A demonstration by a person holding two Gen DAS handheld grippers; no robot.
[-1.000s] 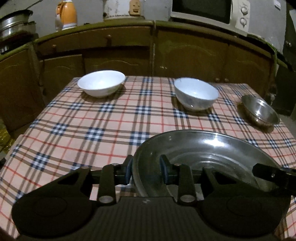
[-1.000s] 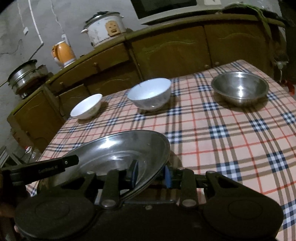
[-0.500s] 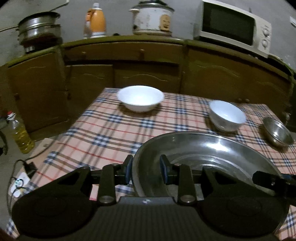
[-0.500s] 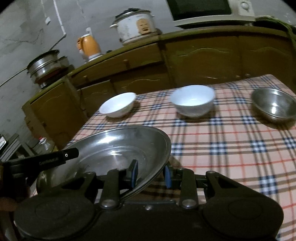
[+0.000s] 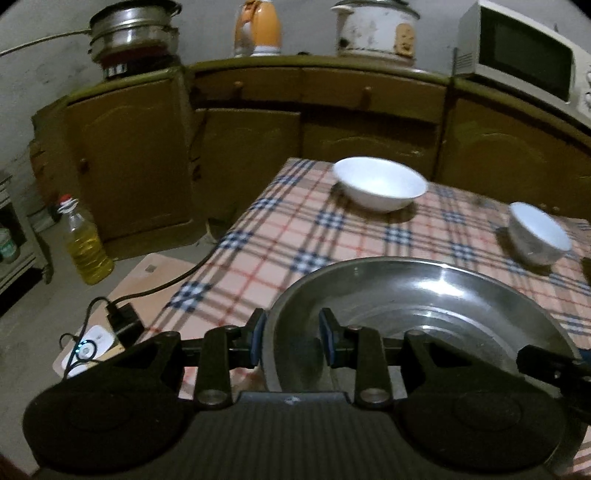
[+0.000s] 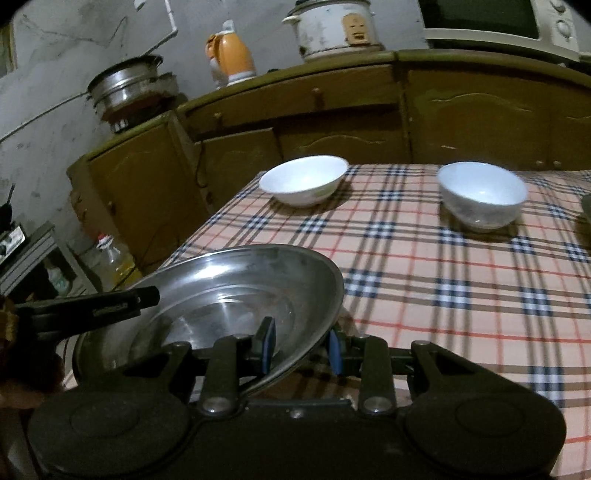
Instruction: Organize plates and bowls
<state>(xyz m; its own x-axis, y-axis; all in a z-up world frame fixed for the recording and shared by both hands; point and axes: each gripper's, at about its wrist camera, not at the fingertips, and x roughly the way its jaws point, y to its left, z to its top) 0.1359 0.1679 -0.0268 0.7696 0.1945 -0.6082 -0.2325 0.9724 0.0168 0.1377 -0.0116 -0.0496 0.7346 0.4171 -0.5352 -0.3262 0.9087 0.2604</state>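
Note:
A large steel plate [image 5: 417, 295] [image 6: 236, 291] hangs over the near left part of the checked table [image 5: 314, 236] [image 6: 461, 280]. My left gripper [image 5: 291, 341] is shut on its left rim, and my right gripper [image 6: 301, 341] is shut on its right rim. In each wrist view the other gripper's finger shows at the plate's far side. A wide white bowl [image 5: 380, 182] [image 6: 303, 179] stands at the table's far left. A deeper white bowl [image 5: 537, 232] [image 6: 482, 194] stands to its right. A steel bowl's edge [image 6: 585, 212] just shows at the right border.
Brown cabinets [image 5: 332, 122] run behind the table, carrying a steel pot [image 5: 135, 27], an orange kettle [image 5: 258, 26], a rice cooker [image 5: 376, 26] and a microwave [image 5: 524, 62]. An oil bottle [image 5: 86, 247], a power strip [image 5: 90, 341] and cables lie on the floor at left.
Both grippers have carried the steel plate leftward across the table. The white bowls have drifted to the right in view, the steel bowl has nearly left it, and the floor at left has appeared.

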